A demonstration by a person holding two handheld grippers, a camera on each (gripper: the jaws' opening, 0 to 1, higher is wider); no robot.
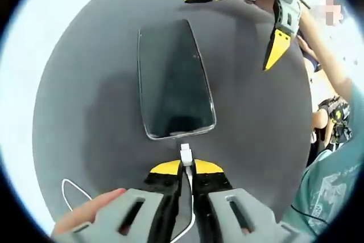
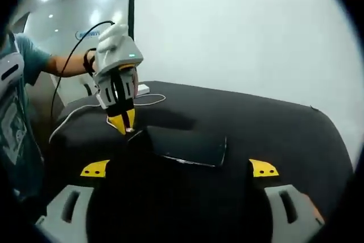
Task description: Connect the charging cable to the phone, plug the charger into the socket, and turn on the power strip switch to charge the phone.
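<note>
A black phone (image 1: pixel 173 81) lies face up on the dark round table (image 1: pixel 79 112). My left gripper (image 1: pixel 186 167) is shut on the white cable plug (image 1: pixel 185 155), whose tip sits just short of the phone's near edge. The white cable (image 1: pixel 71 189) loops back past a hand. In the right gripper view the phone (image 2: pixel 187 145) lies flat ahead, with the left gripper (image 2: pixel 122 122) holding the plug at its left end. My right gripper (image 2: pixel 179 169) is open, its yellow tips wide apart above the table, empty. It appears in the left gripper view as the right gripper (image 1: pixel 244 24).
A white power strip or charger (image 2: pixel 142 89) lies at the table's far left with white cable (image 2: pixel 74 115) curling off it. A person in a teal shirt (image 2: pixel 17 129) stands at the left. The table's right side (image 2: pixel 284 129) is bare.
</note>
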